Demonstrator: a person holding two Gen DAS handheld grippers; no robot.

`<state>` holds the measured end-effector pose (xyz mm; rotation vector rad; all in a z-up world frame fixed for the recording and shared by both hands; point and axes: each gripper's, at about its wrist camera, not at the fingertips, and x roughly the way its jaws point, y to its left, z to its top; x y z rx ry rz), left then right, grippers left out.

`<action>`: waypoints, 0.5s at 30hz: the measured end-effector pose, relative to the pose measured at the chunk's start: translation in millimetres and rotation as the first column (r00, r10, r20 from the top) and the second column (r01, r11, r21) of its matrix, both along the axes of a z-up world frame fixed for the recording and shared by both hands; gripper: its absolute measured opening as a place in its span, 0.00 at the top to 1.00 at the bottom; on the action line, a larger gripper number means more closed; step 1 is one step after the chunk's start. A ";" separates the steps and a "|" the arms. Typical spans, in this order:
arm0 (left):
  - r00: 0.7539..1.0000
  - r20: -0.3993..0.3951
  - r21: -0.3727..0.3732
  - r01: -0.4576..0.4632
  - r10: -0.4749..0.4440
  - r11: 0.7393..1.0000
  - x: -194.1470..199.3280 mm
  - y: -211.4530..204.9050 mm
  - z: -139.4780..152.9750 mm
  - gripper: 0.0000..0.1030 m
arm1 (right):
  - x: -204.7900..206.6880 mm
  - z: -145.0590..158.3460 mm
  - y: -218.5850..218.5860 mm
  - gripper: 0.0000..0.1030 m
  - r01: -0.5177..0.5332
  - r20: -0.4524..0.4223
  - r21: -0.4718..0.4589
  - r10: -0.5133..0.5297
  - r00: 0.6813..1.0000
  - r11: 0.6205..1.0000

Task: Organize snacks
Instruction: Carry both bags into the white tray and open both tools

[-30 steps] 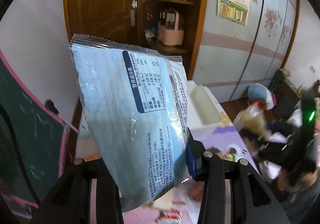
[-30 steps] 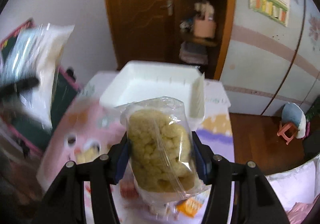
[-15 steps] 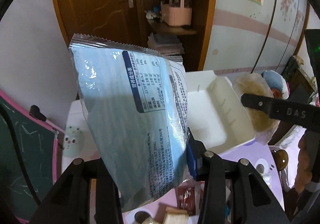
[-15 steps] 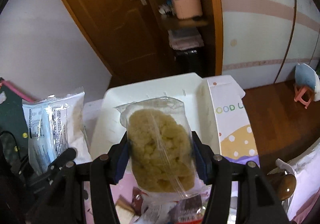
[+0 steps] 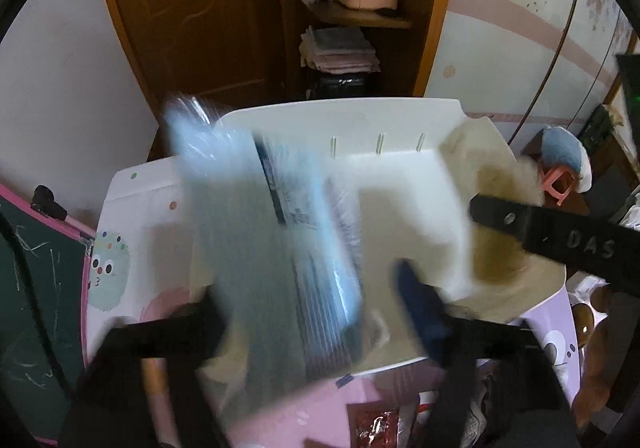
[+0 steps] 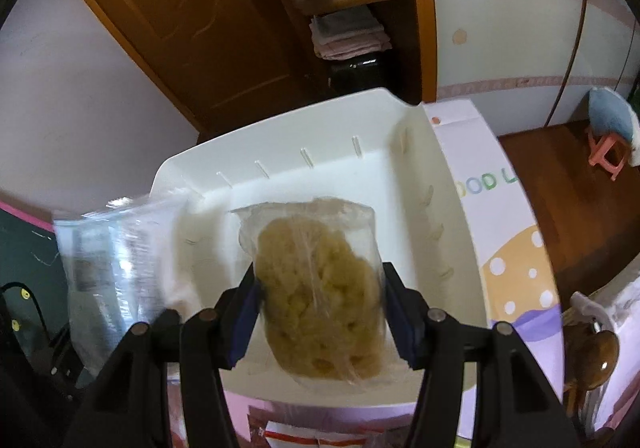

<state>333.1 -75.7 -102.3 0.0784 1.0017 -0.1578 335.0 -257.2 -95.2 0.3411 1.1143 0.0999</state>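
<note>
A white bin (image 5: 340, 110) stands on the table below both grippers. My left gripper (image 5: 308, 312) hangs over its left half. Its jaws are opening wide, and the blurred pale-blue snack bag (image 5: 272, 248) drops loose between them, clear of the right pad. My right gripper (image 6: 320, 312) is over the bin (image 6: 280, 120) with a clear bag of yellow puffed snack (image 6: 316, 288) between its blue pads. These jaws are opening too, though the pads still touch the bag's sides. The blue bag (image 6: 112, 248) shows at the bin's left edge.
The table has a pink and purple cartoon cover (image 6: 516, 248). Red snack packets (image 5: 372, 420) lie at its near edge. A green chalkboard (image 5: 32, 288) stands to the left. Behind are a wooden door (image 5: 208, 8) and shelves, and a pink stool (image 6: 608, 152) is on the floor.
Both grippers have come down over the white bin. The left jaws have sprung apart and the blue bag has slipped from its upright hold. The yellow bag stays between the right pads.
</note>
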 end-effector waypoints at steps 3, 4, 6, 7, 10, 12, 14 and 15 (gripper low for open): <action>1.000 0.015 -0.009 0.019 -0.019 1.000 -4.8 1.9 4.7 0.05 | -3.6 1.2 -1.0 0.17 0.015 0.051 -0.017 -0.014 0.999 1.000; 1.000 0.009 -0.004 0.025 -0.025 1.000 -5.4 2.1 6.2 0.05 | -5.8 4.2 -0.2 0.15 0.017 0.076 -0.036 -0.014 0.997 0.999; 1.000 0.009 0.004 0.026 -0.026 1.000 -8.1 3.1 10.4 0.05 | -10.6 11.1 0.9 0.12 0.023 0.109 -0.063 -0.016 0.994 0.998; 1.000 0.018 0.004 0.025 -0.025 1.000 -11.0 4.7 14.6 0.05 | -12.9 14.3 1.0 0.12 0.024 0.119 -0.063 -0.017 0.993 0.998; 0.999 0.049 -0.015 0.015 -0.014 1.000 -20.6 12.2 29.4 0.05 | -22.4 23.6 -0.2 0.12 0.036 0.147 -0.050 -0.028 0.989 0.998; 0.998 0.065 -0.037 0.000 0.003 0.999 -27.7 18.3 39.5 0.05 | -31.5 31.3 -0.3 0.11 0.046 0.168 -0.051 -0.037 0.985 0.998; 0.996 0.087 -0.057 -0.007 0.012 0.998 -37.5 24.0 51.1 0.05 | -39.0 37.3 0.4 0.11 0.047 0.178 -0.063 -0.036 0.983 0.997; 0.995 0.104 -0.063 -0.008 0.014 0.998 -43.1 26.6 57.2 0.05 | -43.9 41.0 0.9 0.11 0.049 0.185 -0.070 -0.035 0.982 0.996</action>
